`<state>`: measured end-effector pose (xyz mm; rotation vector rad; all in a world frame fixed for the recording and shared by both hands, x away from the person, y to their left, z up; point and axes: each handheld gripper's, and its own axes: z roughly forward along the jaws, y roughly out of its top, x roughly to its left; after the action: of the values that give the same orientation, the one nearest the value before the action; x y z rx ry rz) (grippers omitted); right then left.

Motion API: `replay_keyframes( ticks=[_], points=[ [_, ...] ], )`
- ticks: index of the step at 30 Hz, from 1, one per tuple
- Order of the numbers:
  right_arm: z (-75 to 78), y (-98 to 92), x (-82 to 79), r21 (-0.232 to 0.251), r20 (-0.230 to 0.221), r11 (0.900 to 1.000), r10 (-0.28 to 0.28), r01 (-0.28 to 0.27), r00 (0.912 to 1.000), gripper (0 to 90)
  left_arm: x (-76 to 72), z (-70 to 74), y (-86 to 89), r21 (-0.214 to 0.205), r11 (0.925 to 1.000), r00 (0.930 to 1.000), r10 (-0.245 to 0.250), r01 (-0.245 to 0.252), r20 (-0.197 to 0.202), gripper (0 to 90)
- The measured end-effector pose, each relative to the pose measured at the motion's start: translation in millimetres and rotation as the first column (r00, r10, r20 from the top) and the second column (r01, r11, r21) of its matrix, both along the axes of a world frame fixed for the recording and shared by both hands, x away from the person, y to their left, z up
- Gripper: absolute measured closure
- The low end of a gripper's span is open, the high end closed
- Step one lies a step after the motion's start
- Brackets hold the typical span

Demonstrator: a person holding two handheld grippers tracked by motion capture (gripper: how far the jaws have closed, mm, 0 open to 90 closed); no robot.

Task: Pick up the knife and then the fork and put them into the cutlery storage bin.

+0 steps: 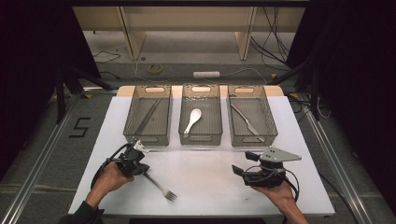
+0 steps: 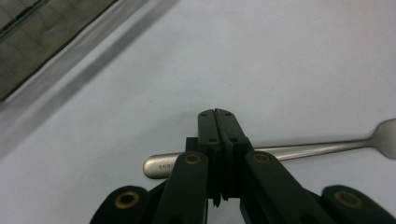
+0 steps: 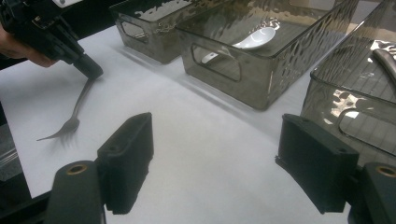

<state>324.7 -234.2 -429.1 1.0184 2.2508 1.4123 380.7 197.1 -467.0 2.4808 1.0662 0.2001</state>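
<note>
- The left tool [image 1: 140, 169] has its jaws pressed together on the handle of a fork [image 1: 161, 188], near the handle's end; in the left tool's own view the handle [image 2: 299, 150] passes crosswise behind the closed jaw tips, with its rounded end sticking out to one side.
- From the left tool, the fork runs out toward the person's edge of the counter [image 1: 201, 172], its prongs lying on or just above the white surface; I cannot tell which.
- The hand [image 1: 108, 179] carrying the left tool comes in from the near left, with a black cable looping beside it.
- The right tool [image 1: 243, 169] has its jaws spread wide apart with nothing between them; in its own view the two black pads [image 3: 128, 158] stand on either side of bare white counter.
- The right tool sits well apart from the fork, across the counter from the left tool, with a grey three-cornered plate on top.
- Beyond both tools stand three clear bins in a row: the left bin [image 1: 133, 126] just past the left tool holds long thin utensils, the middle bin [image 1: 201, 137] holds a white spoon [image 1: 192, 119], and the right bin [image 1: 268, 126] just past the right tool holds a knife [image 1: 245, 120].
</note>
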Motion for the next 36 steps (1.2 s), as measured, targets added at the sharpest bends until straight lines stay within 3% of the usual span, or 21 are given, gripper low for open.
replay_keyframes(
  ticks=[11,19,27,30,32,36],
  points=[
    [0.0,1.0,-0.8,-0.005,-0.004,1.0000,0.007,-0.007,1.0000,27.5,-6.9,2.3,-1.3,0.111,0.9934,0.9967,-0.018,0.027,-0.080,88.9],
    [0.0,1.5,-0.8,-0.011,-0.007,0.9999,0.011,-0.012,0.9999,27.5,-17.2,5.8,-0.6,0.191,0.9784,0.9834,-0.046,0.080,-0.176,88.8],
    [-0.2,2.9,-0.5,-0.013,-0.006,0.9998,0.015,-0.016,0.9999,27.5,-25.9,6.3,-4.0,0.206,0.9692,0.9644,-0.081,0.135,-0.252,88.8],
    [-0.3,2.9,-0.5,-0.012,-0.007,0.9998,0.015,-0.015,0.9999,27.5,-27.4,6.7,-4.8,0.199,0.9680,0.9611,-0.098,0.152,-0.258,88.8],
    [-0.2,2.8,-0.5,-0.013,-0.005,0.9998,0.015,-0.015,0.9999,27.5,-27.2,8.0,-3.9,0.201,0.9690,0.9651,-0.092,0.144,-0.245,86.8],
    [-0.4,2.7,-0.4,-0.013,-0.005,0.9998,0.016,-0.016,0.9999,27.5,-28.7,16.0,-2.2,0.195,0.9702,0.9706,-0.100,0.144,-0.219,71.2]
  ],
)
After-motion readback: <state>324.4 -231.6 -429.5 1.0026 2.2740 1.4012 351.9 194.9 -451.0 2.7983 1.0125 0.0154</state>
